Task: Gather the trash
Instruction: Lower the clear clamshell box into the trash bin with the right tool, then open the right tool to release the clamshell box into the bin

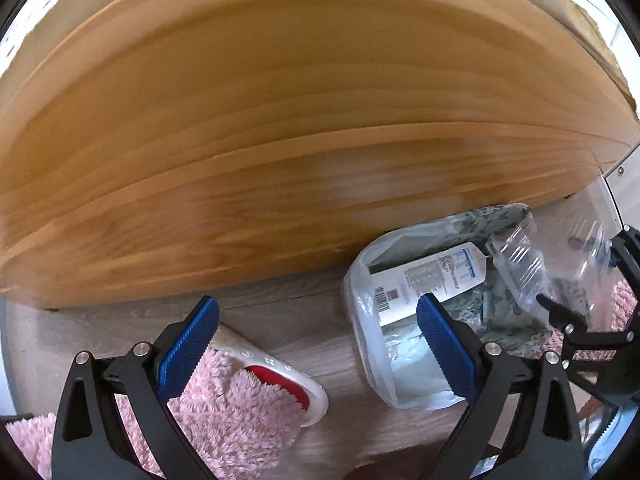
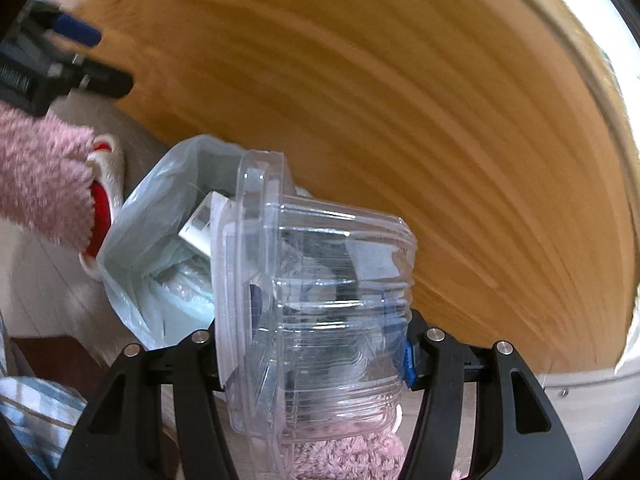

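left gripper [image 1: 318, 340]: jaws stand wide apart, nothing between the blue pads; it points steeply down at the pale floor [image 1: 300, 308]. seen again at the upper left of the right wrist view, blurred.
right gripper [image 2: 316, 354]: jaws part-way apart and closed on a clear plastic container [image 2: 316, 300]; one blue pad shows pressed against the container's right wall, the other finger is hidden behind the plastic.
clear plastic container: ribbed, transparent, hinged lid part-open toward the left; held tilted in the air just above and beside the bag's mouth. in the left wrist view it appears at the right edge [image 1: 532, 264], over the bag's far side.
trash bag [image 1: 376, 300]: thin, pale, translucent; sits on the floor right against the wooden panel, mouth open upward. lies just beside the left gripper's right finger [image 1: 444, 344].
bag contents: a white printed packet [image 1: 424, 280] with a barcode, plus crumpled grey-green patterned wrapping; finer detail cannot be told.
wooden panel [image 1: 300, 120]: broad honey-coloured boards filling the upper part of both views, motion-blurred.
slipper [image 1: 288, 376]: white with red lining, on the floor under the left gripper, a fluffy pink sock [image 1: 240, 412] in it.
second pink sock [image 2: 352, 456]: visible through and below the container.
checked cloth [image 2: 32, 408]: blue and white, lower left corner of the right wrist view.
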A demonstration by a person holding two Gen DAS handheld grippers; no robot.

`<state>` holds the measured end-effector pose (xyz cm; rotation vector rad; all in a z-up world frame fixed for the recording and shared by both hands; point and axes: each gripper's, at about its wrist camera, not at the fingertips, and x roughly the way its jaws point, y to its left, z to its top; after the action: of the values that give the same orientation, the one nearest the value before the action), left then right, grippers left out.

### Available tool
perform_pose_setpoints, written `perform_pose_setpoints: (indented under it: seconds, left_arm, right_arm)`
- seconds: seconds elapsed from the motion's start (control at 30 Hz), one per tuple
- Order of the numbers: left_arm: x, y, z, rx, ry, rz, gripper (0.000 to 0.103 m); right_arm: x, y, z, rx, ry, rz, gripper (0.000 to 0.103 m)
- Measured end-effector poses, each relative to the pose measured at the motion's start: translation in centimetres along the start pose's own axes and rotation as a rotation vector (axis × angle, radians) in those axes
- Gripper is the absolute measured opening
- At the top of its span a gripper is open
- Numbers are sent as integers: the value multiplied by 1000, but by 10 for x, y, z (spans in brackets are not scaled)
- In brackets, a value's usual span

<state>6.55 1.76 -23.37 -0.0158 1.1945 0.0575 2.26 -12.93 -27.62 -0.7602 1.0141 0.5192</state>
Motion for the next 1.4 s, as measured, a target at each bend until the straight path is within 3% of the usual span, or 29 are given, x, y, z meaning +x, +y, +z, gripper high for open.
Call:
perform_pose_setpoints:
  seconds: [0.27, 0.67, 0.9, 1.07, 1.2, 1.4]
  left_arm:
    - [13, 7, -1, -24, 49, 12, 96]
    - [40, 14, -3, -46, 132, 35, 96]
    - [56, 16, -2, -64, 182, 43, 96]
    - [65, 17, -1, -74, 206, 71, 96]
    - [74, 18, -3, -77, 243, 72, 96]
    - [79, 24, -6, -86, 262, 72, 96]
  right_arm:
    - [38, 28, 9, -156, -10, 120, 57]
    - [79, 60, 3, -383, 86, 359, 57]
    - [102, 81, 2, -518, 114, 395, 57]
    - [105, 82, 7, -548, 99, 432, 57]
    - [108, 87, 16, -534, 143, 525, 57]
    - [118, 95, 14, -547, 132, 506, 57]
